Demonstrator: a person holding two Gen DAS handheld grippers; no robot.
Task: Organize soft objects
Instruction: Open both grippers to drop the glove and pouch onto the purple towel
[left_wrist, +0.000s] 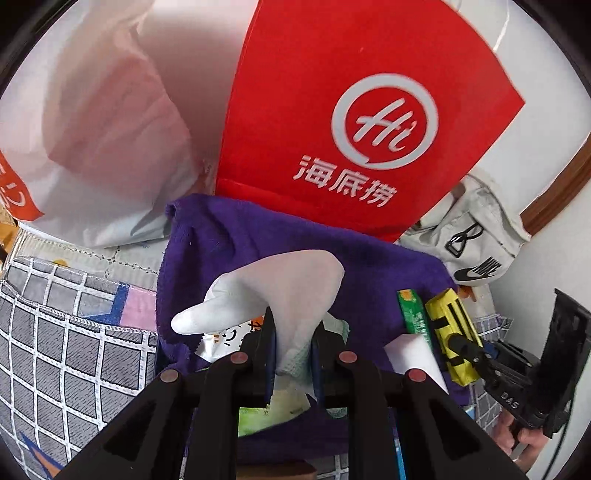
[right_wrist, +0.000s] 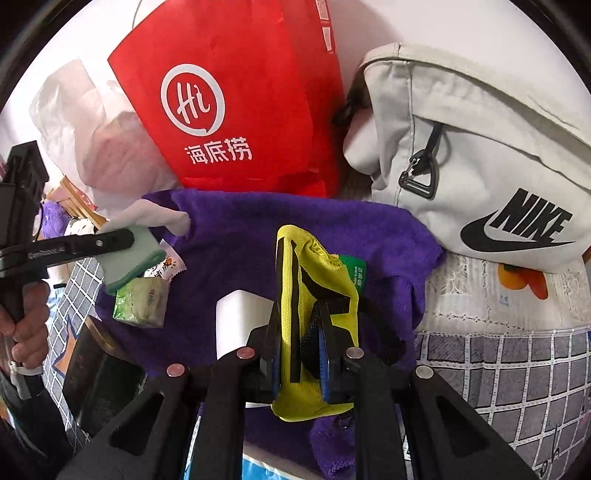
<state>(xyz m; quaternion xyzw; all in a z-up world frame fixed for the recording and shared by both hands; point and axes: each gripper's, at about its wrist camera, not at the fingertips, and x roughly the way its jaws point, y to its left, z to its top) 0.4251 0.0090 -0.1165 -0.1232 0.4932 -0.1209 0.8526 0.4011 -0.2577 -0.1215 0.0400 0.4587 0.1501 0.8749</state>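
1. We take the purple towel (left_wrist: 229, 251) as landmark; it lies spread on a grey grid-pattern cloth (left_wrist: 55, 332).
2. Left gripper (left_wrist: 291, 354) is clenched on a white sock (left_wrist: 280, 291), held above the towel's near middle; the sock's toe sticks out toward the towel's left edge.
3. Right gripper (right_wrist: 299, 354) is clenched on a yellow-and-black sock (right_wrist: 314, 280), held over the towel's right half.
4. On the towel we see a white block (right_wrist: 236, 321), a green packet (right_wrist: 142, 302) near its left edge, and a small snack wrapper (right_wrist: 168, 266) just beside that packet.
5. A green strip pack (left_wrist: 413, 314) lies on the towel just beside the yellow sock.
6. Behind the towel stands a red Haidilao paper bag (left_wrist: 332, 74), touching its far edge.
7. Left of the red bag, behind the towel, is a white plastic bag (left_wrist: 103, 147).
8. At the towel's far right corner is a grey Nike bag (right_wrist: 480, 147).
9. A bare hand (right_wrist: 26, 325) grips the left tool's handle, off the towel's left side.
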